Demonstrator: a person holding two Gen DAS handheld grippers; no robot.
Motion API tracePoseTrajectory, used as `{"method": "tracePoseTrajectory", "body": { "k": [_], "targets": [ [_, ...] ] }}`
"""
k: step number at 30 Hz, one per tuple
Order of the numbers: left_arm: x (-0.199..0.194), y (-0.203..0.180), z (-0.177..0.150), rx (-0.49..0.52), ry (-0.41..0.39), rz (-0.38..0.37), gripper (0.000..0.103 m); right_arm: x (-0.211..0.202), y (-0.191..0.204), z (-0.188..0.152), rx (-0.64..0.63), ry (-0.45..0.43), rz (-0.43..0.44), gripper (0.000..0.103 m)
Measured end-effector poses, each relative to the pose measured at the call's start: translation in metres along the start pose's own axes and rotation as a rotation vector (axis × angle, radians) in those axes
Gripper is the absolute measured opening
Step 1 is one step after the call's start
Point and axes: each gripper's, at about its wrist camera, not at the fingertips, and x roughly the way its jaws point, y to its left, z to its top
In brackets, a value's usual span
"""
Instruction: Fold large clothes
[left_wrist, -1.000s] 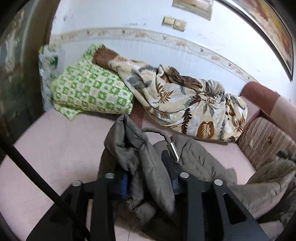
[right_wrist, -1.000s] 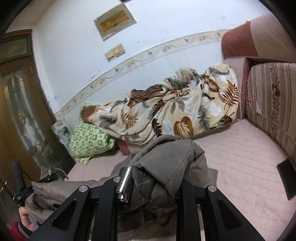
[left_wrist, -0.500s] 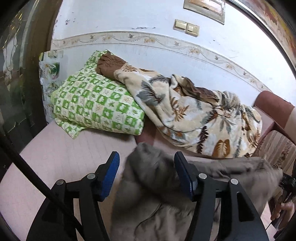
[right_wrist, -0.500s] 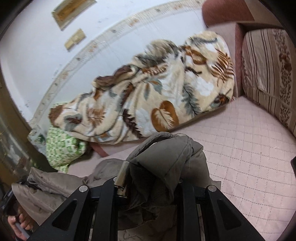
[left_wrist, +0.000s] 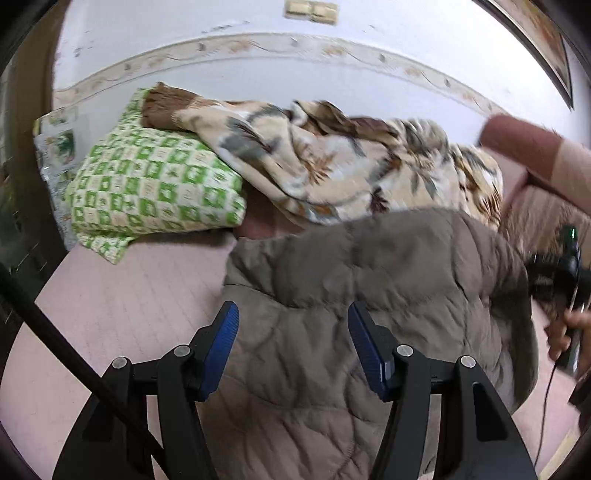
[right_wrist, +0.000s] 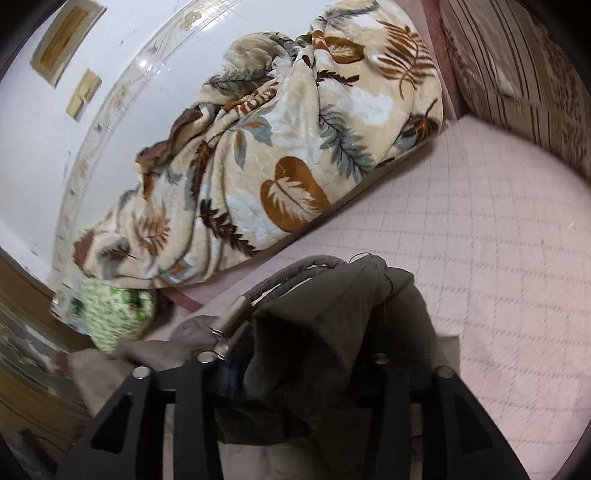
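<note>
A grey-brown quilted jacket (left_wrist: 369, 280) lies spread on the pink bed cover (left_wrist: 122, 306). My left gripper (left_wrist: 293, 332) hovers just above it, open; its blue pads (left_wrist: 221, 343) stand apart on either side of the fabric without pressing it. At the right edge a hand (left_wrist: 565, 328) holds the other gripper. In the right wrist view a bunched fold of the jacket (right_wrist: 332, 332) with a metal cord end (right_wrist: 229, 325) stands between the jaws of my right gripper (right_wrist: 295, 365). Those jaws are opening, and the fabric hides most of the pads.
A leaf-patterned blanket (left_wrist: 332, 162) (right_wrist: 277, 147) is heaped along the white wall, partly over a green checked pillow (left_wrist: 151, 184). A striped cushion (right_wrist: 524, 70) lines the right side. Pink quilted bed cover (right_wrist: 498, 266) stretches right of the jacket. A dark door frame (right_wrist: 22, 332) is at left.
The left gripper opened, let the jacket go and sank over it; the jacket now lies flat. The right gripper rolled and dropped toward the bed, and its jaws have widened around the fold.
</note>
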Motion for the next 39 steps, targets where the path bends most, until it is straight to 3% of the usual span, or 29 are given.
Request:
{"method": "tracePoseTrajectory", "body": {
  "k": [2,3,8,11,18,22,25,31,39],
  "targets": [
    [0.005,-0.01,-0.007,0.021,0.014,-0.014,0.061,-0.017,-0.003,-0.002,0.007,-0.041,0.024,0.069],
    [0.007,-0.015,-0.009,0.029,0.02,-0.021,0.061,-0.024,-0.003,-0.002,0.003,-0.06,0.035,0.071],
    [0.011,-0.038,-0.02,0.056,0.034,-0.074,0.061,-0.053,0.013,-0.013,-0.111,-0.063,0.054,0.072],
    [0.017,-0.054,-0.025,0.077,0.041,-0.103,0.061,-0.054,0.041,-0.046,-0.259,-0.015,0.071,0.072],
    [0.055,-0.087,-0.031,0.124,0.084,-0.085,0.061,-0.019,0.096,-0.132,-0.585,0.061,0.01,0.072],
    [0.097,-0.092,-0.033,0.132,0.195,-0.034,0.061,0.015,0.102,-0.145,-0.682,0.068,-0.057,0.072],
    [0.125,-0.091,-0.039,0.127,0.267,-0.01,0.063,0.048,0.088,-0.136,-0.664,0.113,-0.134,0.072],
    [0.156,-0.094,-0.05,0.139,0.309,0.0,0.068,0.076,0.062,-0.127,-0.626,0.191,-0.167,0.074],
    [0.16,-0.096,-0.059,0.122,0.3,0.034,0.07,0.084,0.059,-0.135,-0.64,0.168,-0.196,0.075]
  ]
}}
